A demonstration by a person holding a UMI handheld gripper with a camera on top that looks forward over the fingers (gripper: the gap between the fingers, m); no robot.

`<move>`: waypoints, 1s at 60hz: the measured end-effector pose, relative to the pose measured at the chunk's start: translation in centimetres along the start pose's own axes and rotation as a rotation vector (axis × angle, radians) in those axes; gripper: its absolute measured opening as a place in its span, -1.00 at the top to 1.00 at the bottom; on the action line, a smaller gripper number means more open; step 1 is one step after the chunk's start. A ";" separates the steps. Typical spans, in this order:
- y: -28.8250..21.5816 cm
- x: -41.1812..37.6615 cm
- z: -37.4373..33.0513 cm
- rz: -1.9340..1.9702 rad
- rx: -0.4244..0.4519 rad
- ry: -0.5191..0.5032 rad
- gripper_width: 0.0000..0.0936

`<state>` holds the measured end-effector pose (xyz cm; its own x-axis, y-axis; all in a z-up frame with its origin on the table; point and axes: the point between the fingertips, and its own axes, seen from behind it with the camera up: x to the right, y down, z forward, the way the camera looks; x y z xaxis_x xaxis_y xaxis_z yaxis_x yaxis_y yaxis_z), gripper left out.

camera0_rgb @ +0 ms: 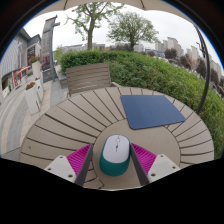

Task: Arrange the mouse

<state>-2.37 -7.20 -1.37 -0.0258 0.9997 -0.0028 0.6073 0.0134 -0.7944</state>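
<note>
Mouse (115, 153) sits on the round slatted counter (60, 125), between the fingers (111, 160); the pink pads (79, 158) are spread wide w/ a gap seen on each side, so nothing is held yet. Blue mouse pad (152, 110) lies beyond, a bit to the right, apart from the mouse. Mouse is judged light, rigid, smooth plastic, prob. slippery; best gripped across its mid flanks. Its long axis runs along the fingers, pointing away; front vs. back can't be told.
</note>
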 end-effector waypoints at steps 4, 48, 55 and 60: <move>0.0 0.6 0.0 0.004 0.005 0.010 -0.17; -15.7 14.8 12.2 0.015 0.054 0.011 0.10; -13.3 15.9 14.4 -0.020 0.008 0.020 0.04; -12.2 15.9 14.9 -0.018 -0.019 0.008 -0.11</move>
<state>-22.05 8.22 -0.81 -0.0305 0.9994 0.0162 0.6217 0.0316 -0.7826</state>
